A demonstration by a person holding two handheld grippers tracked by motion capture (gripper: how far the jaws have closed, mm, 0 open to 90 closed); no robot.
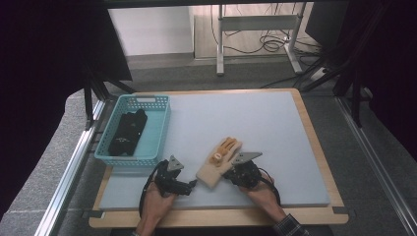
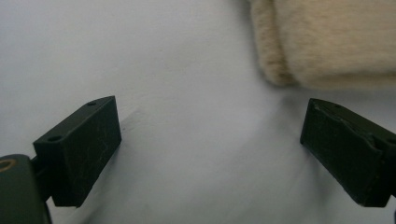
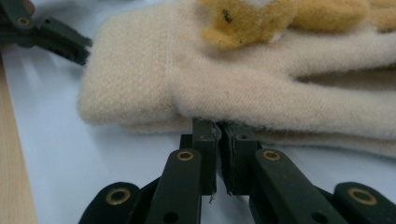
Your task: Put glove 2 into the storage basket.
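Note:
A cream knitted glove [image 1: 219,160] with a yellow animal patch lies slantwise on the pale mat [image 1: 275,128], cuff toward me. My right gripper [image 1: 227,173] is at its right side. In the right gripper view the jaws [image 3: 218,126] stand nearly together, their tips nipping the glove's [image 3: 233,79] lower side edge. My left gripper [image 1: 193,184] rests low on the mat just left of the cuff. Its jaws [image 2: 210,158] are wide apart with bare mat between them, and the cuff [image 2: 327,42] lies just beyond its right pad. That gripper [image 3: 60,39] also appears past the cuff in the right gripper view.
A turquoise basket [image 1: 118,118] stands at the mat's left side and holds a dark folded item [image 1: 129,132]. The wooden table edge [image 1: 221,216] runs close below my hands. Open mat stretches behind and to the right of the glove.

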